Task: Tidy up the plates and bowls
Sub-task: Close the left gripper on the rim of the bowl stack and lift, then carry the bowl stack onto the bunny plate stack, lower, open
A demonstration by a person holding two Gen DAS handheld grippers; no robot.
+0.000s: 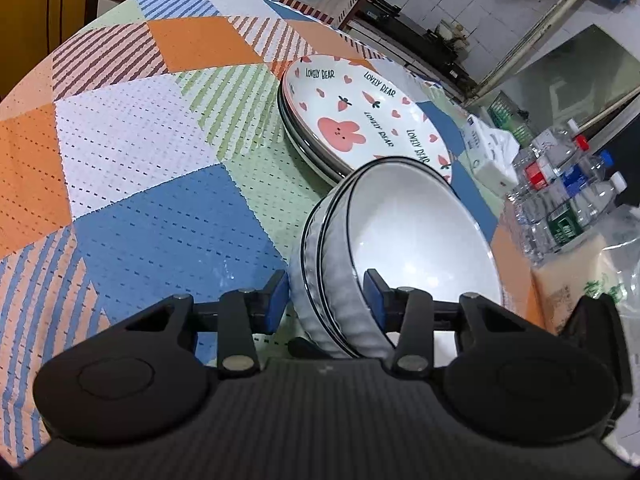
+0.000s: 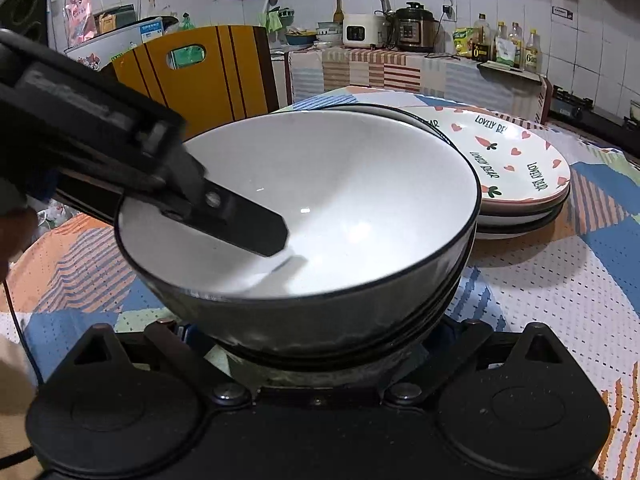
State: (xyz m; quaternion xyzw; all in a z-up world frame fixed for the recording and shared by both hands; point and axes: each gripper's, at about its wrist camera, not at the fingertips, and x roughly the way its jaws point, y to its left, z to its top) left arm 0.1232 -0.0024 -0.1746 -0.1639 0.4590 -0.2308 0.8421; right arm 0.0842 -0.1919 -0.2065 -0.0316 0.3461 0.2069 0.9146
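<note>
A stack of white bowls [image 1: 416,240] with dark rims sits on the patterned tablecloth. My left gripper [image 1: 326,300] straddles the near rim of the stack, one blue-padded finger outside and one inside, with a gap still showing at the outer pad. In the right wrist view the same bowls [image 2: 340,200] fill the centre, and the left gripper's finger [image 2: 248,228] reaches into the top bowl. My right gripper [image 2: 316,344] sits low under the stack's near side; its fingertips are hidden by the bowls. A stack of "Lovely Bear" plates [image 1: 360,120] lies just behind the bowls, also seen in the right wrist view [image 2: 520,160].
Several plastic water bottles [image 1: 568,196], a tissue pack [image 1: 486,152] and a plastic bag [image 1: 592,280] crowd the table's right edge. A yellow chair back [image 2: 200,72] stands behind the table. A kitchen counter with appliances [image 2: 400,28] runs along the far wall.
</note>
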